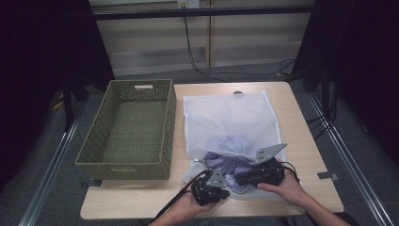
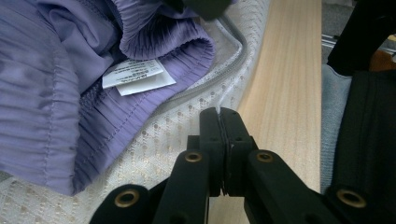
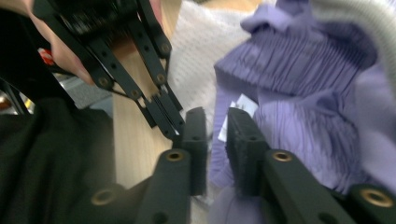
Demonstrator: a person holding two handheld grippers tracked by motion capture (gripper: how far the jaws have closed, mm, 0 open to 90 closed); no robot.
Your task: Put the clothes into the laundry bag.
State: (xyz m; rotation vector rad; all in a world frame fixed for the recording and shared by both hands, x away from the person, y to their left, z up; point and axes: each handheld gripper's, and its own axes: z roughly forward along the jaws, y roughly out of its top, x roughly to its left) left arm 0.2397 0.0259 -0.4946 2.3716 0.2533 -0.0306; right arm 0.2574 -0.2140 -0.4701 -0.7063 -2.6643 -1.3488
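Tight by the bag mouth, lots of room past the bag

The white mesh bag point(image 1: 226, 117) is the landmark: its near end is crowded, with the purple cloth point(image 1: 233, 160) bulging out and the left gripper point(image 1: 212, 192) and right gripper point(image 1: 244, 180) close together there, so little room lies between them. Left of the bag, the green basket point(image 1: 127, 129) stands like a wall, just beside it. Right of the bag, bare table point(image 1: 301, 136) lies open. The far end of the bag lies flat and low
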